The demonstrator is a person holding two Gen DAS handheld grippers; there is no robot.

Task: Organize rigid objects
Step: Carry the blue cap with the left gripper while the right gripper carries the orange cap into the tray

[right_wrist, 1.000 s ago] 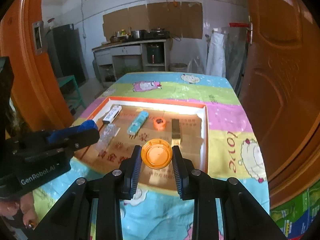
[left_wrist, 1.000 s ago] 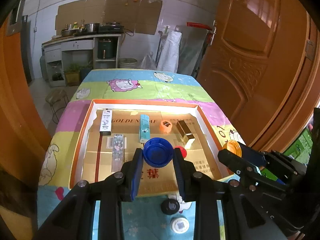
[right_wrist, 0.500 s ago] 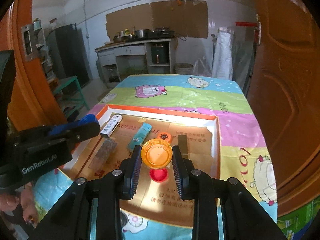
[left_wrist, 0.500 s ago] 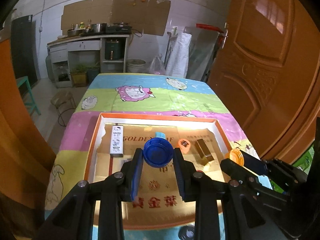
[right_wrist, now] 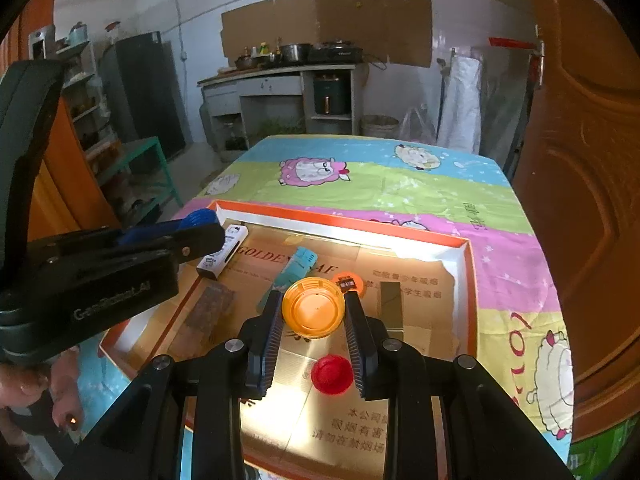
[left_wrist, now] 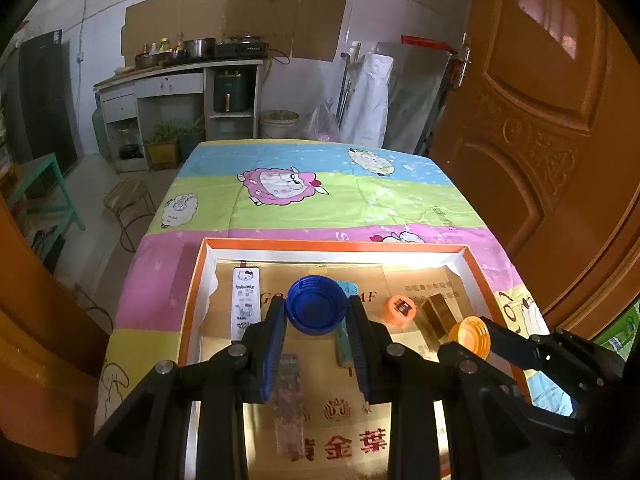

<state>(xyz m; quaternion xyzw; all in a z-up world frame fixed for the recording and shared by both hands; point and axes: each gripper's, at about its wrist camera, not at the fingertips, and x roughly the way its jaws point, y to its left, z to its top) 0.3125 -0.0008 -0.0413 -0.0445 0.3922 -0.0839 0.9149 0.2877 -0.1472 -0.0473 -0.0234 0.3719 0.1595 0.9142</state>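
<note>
My left gripper (left_wrist: 317,312) is shut on a blue cap (left_wrist: 316,304) and holds it above the orange-rimmed cardboard tray (left_wrist: 202,268). My right gripper (right_wrist: 313,312) is shut on an orange cap (right_wrist: 313,307) above the same tray (right_wrist: 471,280); it also shows in the left wrist view (left_wrist: 470,336). In the tray lie a white box (left_wrist: 246,303), a teal box (right_wrist: 294,267), a small orange cap (left_wrist: 401,311), a gold block (right_wrist: 391,308), a red cap (right_wrist: 332,374) and a clear brown packet (left_wrist: 287,396).
The tray sits on a table with a cartoon sheep cloth (left_wrist: 320,192). A wooden door (left_wrist: 540,140) stands close on the right. A green stool (right_wrist: 140,164) and a kitchen counter (left_wrist: 180,80) are beyond the table.
Both grippers have moved forward over the tray, still holding their caps. The loose caps on the cloth in front of the tray have dropped out of view.
</note>
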